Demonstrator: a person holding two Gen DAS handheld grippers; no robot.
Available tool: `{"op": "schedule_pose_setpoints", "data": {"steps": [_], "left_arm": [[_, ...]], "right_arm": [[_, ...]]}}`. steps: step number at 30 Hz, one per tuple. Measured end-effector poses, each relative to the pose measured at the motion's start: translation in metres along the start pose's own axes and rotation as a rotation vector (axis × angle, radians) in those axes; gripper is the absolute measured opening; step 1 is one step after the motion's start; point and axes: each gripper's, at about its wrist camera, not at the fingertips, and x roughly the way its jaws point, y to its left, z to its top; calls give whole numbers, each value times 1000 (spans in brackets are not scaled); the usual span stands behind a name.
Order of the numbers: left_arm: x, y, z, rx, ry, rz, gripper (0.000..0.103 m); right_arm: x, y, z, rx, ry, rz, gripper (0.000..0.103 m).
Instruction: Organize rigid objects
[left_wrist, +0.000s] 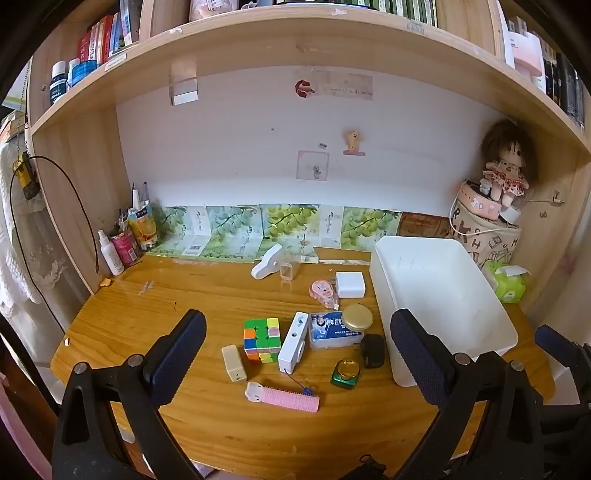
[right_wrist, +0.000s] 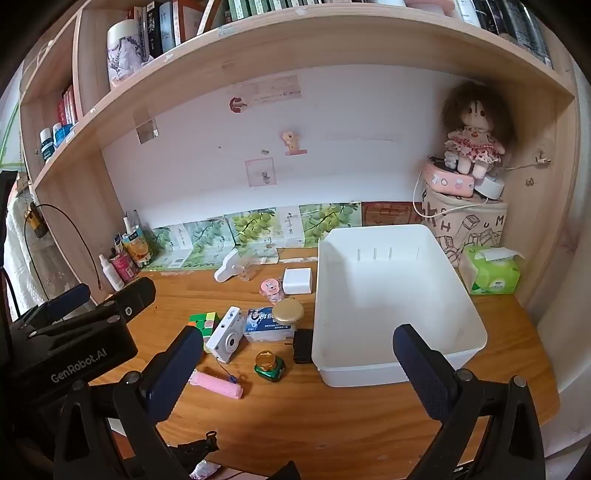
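On the wooden worktop (left_wrist: 155, 295) I log a cluster of small rigid items: puzzle cube (left_wrist: 261, 339), white camera (left_wrist: 293, 342), gold-lidded jar (left_wrist: 357, 317), green bottle (left_wrist: 345, 373), black plug (left_wrist: 373, 350), pink comb (left_wrist: 282, 397). The white bin (right_wrist: 395, 295), holding nothing, sits at their 3 o'clock. My left gripper (left_wrist: 297, 354) and right gripper (right_wrist: 297, 373) both hover with jaws wide, gripping nothing.
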Motion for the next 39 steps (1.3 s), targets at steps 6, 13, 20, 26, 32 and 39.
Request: {"op": "schedule_pose_setpoints", "data": {"steps": [6,13,20,26,32,39], "left_arm": [[0,0,0,-8,-3,-14,100],[-4,-2,-6,-8,3,-36,100],[-9,6,-9,-34,10,-78,100],[-14,4,-13,-57,4,-93,100],[-15,4,-14,-69,-1,-80,100],[-22,-6,-20,-104,-15,-43,100]], "right_arm": [[-2,-1,0,8,-6,8,103],[-3,-1,5,10,-7,13,103],[-10,-1,-2,9,-3,25,103],[-13,0,-3,4,1,30,103],[-15,-5,-2,-10,-4,47,103],[-16,-16,-3,-34,-10,84,103]]}}
